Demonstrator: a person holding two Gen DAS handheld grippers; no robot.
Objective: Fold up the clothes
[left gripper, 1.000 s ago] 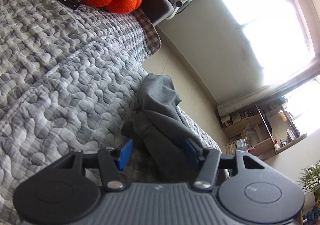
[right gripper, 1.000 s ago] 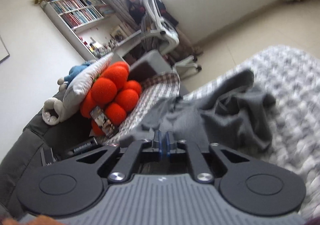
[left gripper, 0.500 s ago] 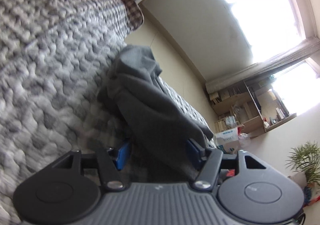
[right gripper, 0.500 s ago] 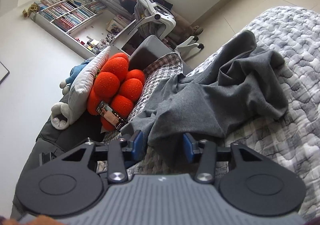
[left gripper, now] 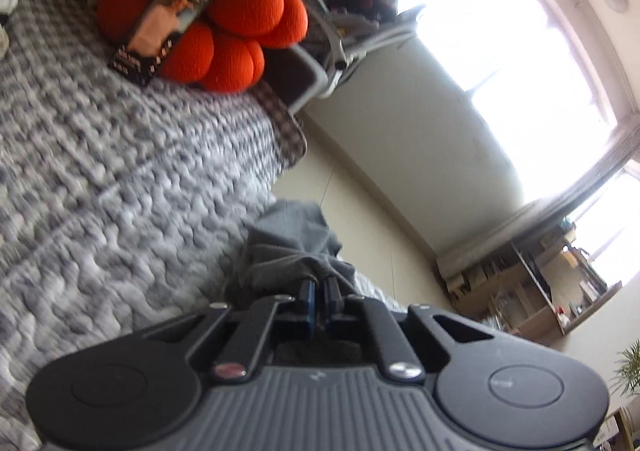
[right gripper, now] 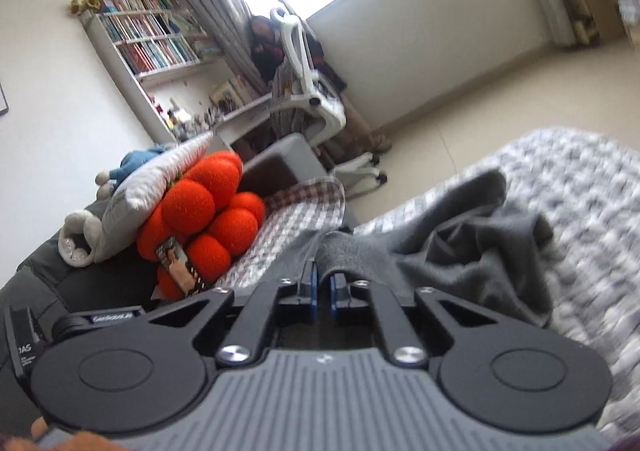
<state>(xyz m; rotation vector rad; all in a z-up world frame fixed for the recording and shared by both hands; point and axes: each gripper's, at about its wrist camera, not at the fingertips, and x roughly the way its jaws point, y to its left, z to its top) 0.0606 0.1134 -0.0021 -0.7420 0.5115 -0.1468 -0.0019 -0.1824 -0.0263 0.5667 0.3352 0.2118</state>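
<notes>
1. While both claws sit low over the bed, the left claw [left gripper: 319, 293] is clenched on a ridge of the grey garment [left gripper: 294, 247]; its blue pads have just been closing, and cloth is bunched between their tips.
2. Likewise the right claw [right gripper: 323, 283] has just been closing and now pinches a fold of the grey garment [right gripper: 460, 251], whose edge drapes over the pad tips. Two grips on one piece suggest, to my mind, that the person means to lift and spread it before any fold is made.
3. Just beyond the claws the garment lies crumpled, not flat, on the grey quilted bedspread [left gripper: 120, 171], near the side of the bed that faces the floor. From this I judge the folding barely begun: the cloth wants straightening first.
4. Further up the bed an orange cushion [right gripper: 208, 211] made of round lobes rests against a white pillow [right gripper: 152, 179], with a phone [left gripper: 160, 31] leaning on it, screen lit. They lie well apart from the garment, leaving the quilt between as working room.
5. Farthest off stand a white office chair [right gripper: 308, 79], a bookshelf [right gripper: 148, 39] and a bright window.
</notes>
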